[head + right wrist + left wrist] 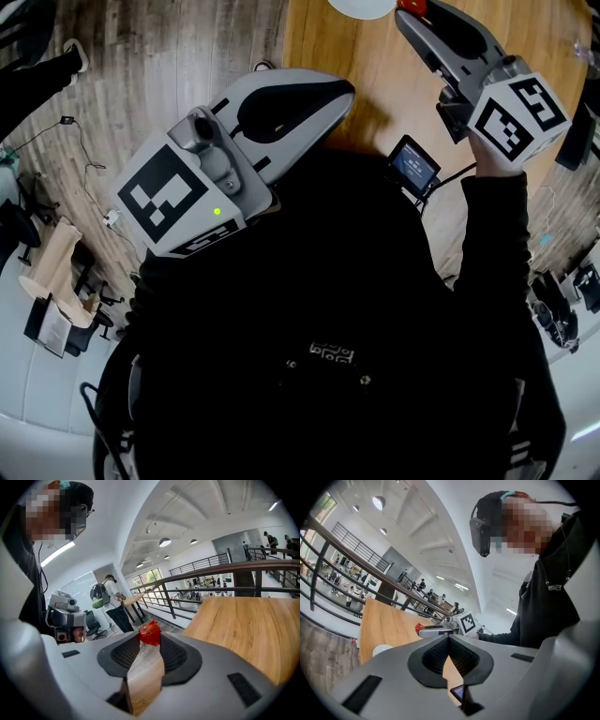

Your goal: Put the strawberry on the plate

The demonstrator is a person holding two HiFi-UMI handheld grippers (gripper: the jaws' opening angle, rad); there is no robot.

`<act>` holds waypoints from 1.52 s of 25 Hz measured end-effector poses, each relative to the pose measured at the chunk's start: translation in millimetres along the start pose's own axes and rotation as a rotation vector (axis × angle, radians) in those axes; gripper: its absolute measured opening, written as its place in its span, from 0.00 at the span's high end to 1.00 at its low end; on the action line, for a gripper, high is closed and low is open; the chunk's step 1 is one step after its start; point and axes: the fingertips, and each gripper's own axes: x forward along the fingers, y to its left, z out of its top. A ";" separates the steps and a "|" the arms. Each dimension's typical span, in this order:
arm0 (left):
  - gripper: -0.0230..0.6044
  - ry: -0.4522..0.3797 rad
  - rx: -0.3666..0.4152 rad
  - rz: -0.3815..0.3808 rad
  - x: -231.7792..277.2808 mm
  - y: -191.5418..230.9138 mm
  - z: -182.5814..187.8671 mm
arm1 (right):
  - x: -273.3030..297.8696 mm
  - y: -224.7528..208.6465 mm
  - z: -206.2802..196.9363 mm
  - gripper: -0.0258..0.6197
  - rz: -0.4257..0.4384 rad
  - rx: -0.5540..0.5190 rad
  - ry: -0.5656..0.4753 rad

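Wooden tabletop [375, 75] lies under my right claw [150, 639], which pinches the strawberry [150, 633] at its tips, near the white plate [361, 7]. My left claw [449, 638] is closed, empty. So shallow a grip could drop the berry short.

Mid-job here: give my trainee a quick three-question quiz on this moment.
1. True or false: the right gripper is clamped on the strawberry.
2. The left gripper holds: A) a spoon B) nothing C) a cup?
3. What surface does the white plate sit on?
Key: 1 true; 2 B; 3 the wooden table.
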 end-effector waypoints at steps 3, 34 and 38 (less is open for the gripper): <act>0.97 -0.003 -0.006 0.007 0.4 -0.6 -3.3 | 4.8 -9.7 -8.4 0.74 -0.011 0.006 0.022; 0.97 0.034 -0.041 0.079 -9.7 12.3 -15.6 | 65.1 -109.9 -101.9 0.74 -0.155 0.066 0.237; 0.97 0.062 0.017 0.073 -10.9 8.6 -16.7 | 73.5 -120.0 -112.5 0.74 -0.181 0.067 0.272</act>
